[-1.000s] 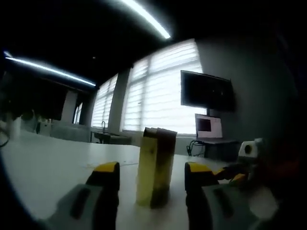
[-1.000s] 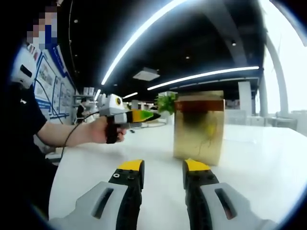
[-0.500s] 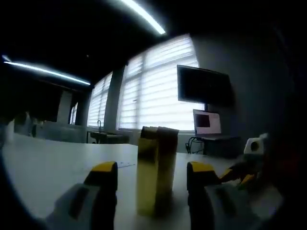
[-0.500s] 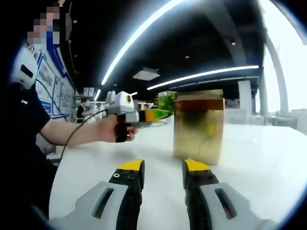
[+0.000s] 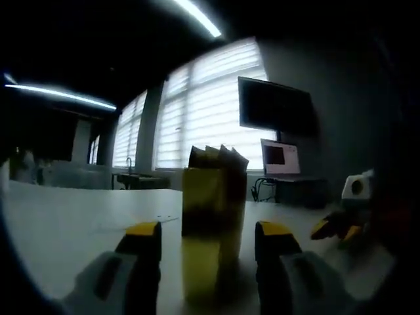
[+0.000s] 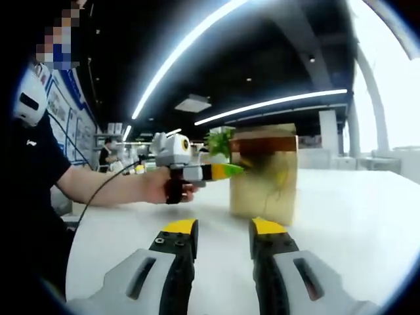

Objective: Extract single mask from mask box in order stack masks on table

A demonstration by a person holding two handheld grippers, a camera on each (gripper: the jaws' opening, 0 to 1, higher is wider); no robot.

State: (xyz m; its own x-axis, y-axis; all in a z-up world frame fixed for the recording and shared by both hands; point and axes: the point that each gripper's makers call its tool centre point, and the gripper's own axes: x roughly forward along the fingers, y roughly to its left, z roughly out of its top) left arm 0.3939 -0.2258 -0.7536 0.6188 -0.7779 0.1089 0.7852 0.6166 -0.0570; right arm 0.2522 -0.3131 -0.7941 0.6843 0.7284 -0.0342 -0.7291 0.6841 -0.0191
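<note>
The mask box (image 5: 211, 226) is a tall yellow-brown carton standing upright on the white table (image 5: 59, 223). Folded mask edges (image 5: 218, 155) stick out of its top. My left gripper (image 5: 209, 231) is open, and the box stands close ahead, in line with the gap between its jaws. In the right gripper view, a hand holds the left gripper (image 6: 231, 170) with its tips at the left side of the box (image 6: 264, 176). My right gripper (image 6: 223, 230) is open a short way before the box, with nothing between its jaws. It also shows as the right gripper (image 5: 336, 226) beside the box.
A dark monitor (image 5: 275, 123) and a laptop (image 5: 278, 160) stand behind the table by bright blinds. The person's arm (image 6: 98, 190) reaches in from the left. A green plant (image 6: 220, 140) is behind the box. Open tabletop (image 6: 348, 220) lies to the right.
The left gripper has moved forward to the box, which now looms larger between its jaws with mask edges showing on top. The right gripper has held nearly still.
</note>
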